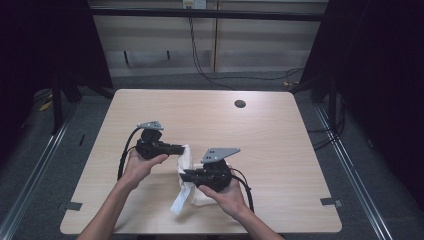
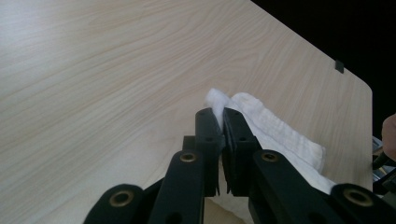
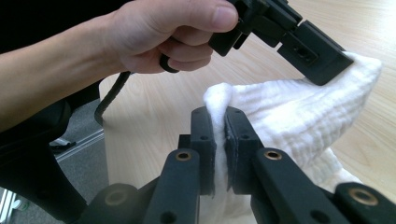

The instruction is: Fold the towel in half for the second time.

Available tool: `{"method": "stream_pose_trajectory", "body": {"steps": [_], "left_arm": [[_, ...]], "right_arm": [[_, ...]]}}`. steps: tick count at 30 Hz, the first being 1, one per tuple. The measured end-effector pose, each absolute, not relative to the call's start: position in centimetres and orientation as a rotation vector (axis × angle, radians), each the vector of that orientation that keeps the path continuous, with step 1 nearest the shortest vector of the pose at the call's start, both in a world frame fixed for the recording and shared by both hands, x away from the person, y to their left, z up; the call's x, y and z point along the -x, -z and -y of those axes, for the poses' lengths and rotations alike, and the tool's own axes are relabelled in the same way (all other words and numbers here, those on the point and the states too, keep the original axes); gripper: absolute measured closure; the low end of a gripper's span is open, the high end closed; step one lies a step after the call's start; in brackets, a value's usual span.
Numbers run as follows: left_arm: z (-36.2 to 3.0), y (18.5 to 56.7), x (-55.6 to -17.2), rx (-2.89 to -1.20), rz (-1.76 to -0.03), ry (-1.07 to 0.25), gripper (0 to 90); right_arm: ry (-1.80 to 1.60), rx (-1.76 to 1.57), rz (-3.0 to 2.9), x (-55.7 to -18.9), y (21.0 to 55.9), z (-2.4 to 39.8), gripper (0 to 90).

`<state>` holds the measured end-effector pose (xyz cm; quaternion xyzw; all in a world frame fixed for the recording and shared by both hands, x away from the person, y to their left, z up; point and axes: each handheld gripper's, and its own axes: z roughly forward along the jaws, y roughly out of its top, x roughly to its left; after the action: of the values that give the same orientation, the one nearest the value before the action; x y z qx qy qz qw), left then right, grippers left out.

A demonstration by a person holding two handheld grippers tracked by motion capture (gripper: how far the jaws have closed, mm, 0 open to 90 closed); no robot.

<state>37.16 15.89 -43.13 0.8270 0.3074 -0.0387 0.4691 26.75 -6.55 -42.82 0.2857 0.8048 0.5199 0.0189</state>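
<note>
White cloth sits on the wooden table, near the front edge, a little left of centre. Left gripper pinches the cloth's far corner, jaws nearly together on the fabric. Right gripper clamps another fold closer to the person, jaws narrow too. Cloth is lifted between them, tail hanging down to the tabletop. Bare wood all around, widest at the back and right; small round hole near the back edge.
</note>
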Motion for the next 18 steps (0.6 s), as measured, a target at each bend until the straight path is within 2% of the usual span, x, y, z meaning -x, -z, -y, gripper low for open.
{"method": "stream_pose_trajectory", "body": {"steps": [18], "left_arm": [[-12.7, 43.4, -36.9, -2.055, -0.736, 0.099, 86.1]], "right_arm": [[-1.580, -0.940, -2.444, -25.4, 44.0, 9.3, 83.8]]}}
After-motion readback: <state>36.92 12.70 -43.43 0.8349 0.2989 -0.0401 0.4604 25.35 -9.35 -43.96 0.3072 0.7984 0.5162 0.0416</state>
